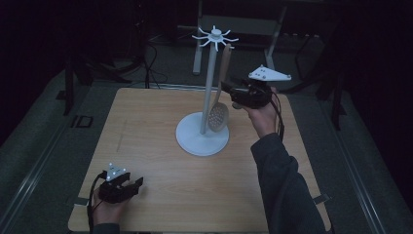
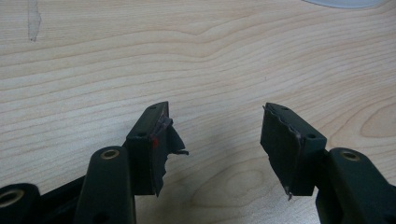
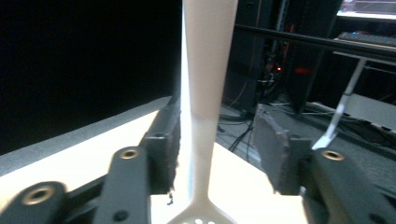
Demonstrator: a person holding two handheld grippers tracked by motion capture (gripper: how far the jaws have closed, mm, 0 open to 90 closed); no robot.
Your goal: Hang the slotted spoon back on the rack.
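A white hook stand (image 1: 208, 83) rises from a round base (image 1: 194, 140) at the middle of the wooden table (image 1: 160, 204). A pale slotted spoon (image 1: 218, 116) hangs from one of its top hooks, head down beside the pole. My right gripper (image 1: 228, 89) is raised at the spoon's handle. In the right gripper view the handle (image 3: 206, 70) runs upright between the jaws of my right gripper (image 3: 215, 122), close to the left jaw and apart from the right one. My left gripper (image 1: 137, 183) rests low near the front left, and its jaws (image 2: 215, 137) are open over bare wood.
The stand's base edge (image 2: 341, 3) shows at the top of the left gripper view. Dark floor, cables and the metal legs of other furniture (image 1: 197, 53) lie beyond the table's far edge. A sleeved forearm (image 1: 280, 185) crosses the table's right side.
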